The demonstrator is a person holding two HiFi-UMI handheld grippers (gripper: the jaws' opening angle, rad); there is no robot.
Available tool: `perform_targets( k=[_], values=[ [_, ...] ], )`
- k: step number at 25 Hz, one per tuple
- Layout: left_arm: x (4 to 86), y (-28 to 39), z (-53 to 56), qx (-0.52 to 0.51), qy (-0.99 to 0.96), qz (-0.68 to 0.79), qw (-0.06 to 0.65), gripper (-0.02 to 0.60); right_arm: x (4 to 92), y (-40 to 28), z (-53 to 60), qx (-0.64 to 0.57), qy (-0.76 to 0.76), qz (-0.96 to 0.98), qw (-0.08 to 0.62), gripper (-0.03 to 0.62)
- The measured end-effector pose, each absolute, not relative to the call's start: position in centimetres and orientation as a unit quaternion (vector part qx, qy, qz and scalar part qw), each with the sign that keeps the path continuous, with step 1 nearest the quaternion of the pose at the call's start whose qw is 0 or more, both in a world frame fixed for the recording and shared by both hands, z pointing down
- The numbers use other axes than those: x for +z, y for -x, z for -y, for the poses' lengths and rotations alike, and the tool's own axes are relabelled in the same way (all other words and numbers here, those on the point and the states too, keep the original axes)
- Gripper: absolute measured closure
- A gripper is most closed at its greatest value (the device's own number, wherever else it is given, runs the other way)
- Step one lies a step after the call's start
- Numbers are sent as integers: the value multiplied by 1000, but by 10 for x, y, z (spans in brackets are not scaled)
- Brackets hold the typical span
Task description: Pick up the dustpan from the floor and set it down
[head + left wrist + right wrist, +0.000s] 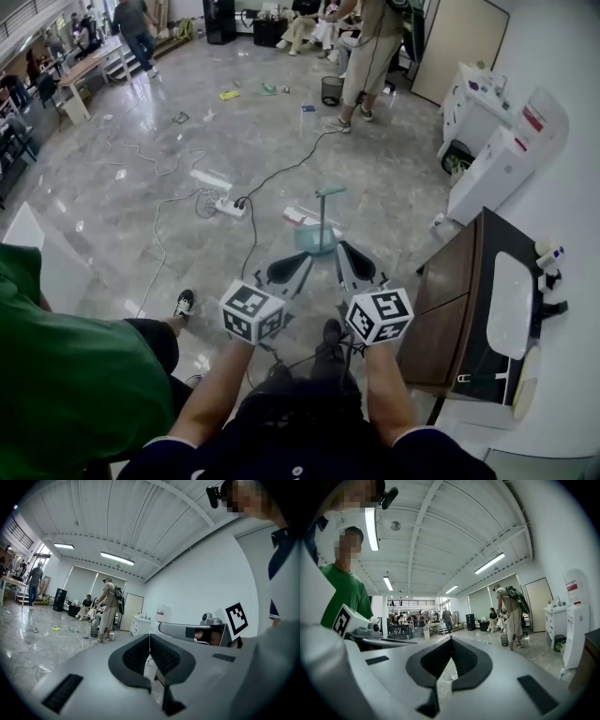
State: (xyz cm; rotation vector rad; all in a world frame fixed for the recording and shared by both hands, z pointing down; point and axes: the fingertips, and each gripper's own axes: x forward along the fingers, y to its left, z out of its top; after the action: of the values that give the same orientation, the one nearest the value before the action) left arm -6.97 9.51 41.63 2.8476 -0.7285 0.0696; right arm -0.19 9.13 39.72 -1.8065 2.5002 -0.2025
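Nearest me, the left gripper (289, 272) and the right gripper (354, 268) are held level and side by side, each with its jaws pressed together on nothing. Just beyond their tips, on the floor (281, 141), stands the teal dustpan (317, 241), in line with the gap between the two grippers. Its pan appears marginally closer to the right one, so I judge that hand the likelier to take it. The long handle (324, 211) rises upright from the pan, so I expect a grasp would have to come in from the side once a gripper opens. Left of the dustpan lies a white power strip (230, 204) with its cables. Far beyond the dustpan stands a dark wastebasket (332, 90). Right of the dustpan and farther off is a white water dispenser (506, 159) whose red label is too small to read. The only other print I can see is the black-and-white square pattern on each gripper's cube (251, 312).
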Motion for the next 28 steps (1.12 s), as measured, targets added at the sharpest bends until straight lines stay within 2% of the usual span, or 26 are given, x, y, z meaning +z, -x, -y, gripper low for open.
perform_targets(
  k=[20, 28],
  values=[
    [430, -45, 69, 39, -937, 333, 95, 568, 406, -106, 80, -60, 512, -857, 8, 588],
    [450, -72, 120, 63, -914, 388, 104, 568, 434, -143, 137, -77, 477, -875, -26, 588]
  ],
)
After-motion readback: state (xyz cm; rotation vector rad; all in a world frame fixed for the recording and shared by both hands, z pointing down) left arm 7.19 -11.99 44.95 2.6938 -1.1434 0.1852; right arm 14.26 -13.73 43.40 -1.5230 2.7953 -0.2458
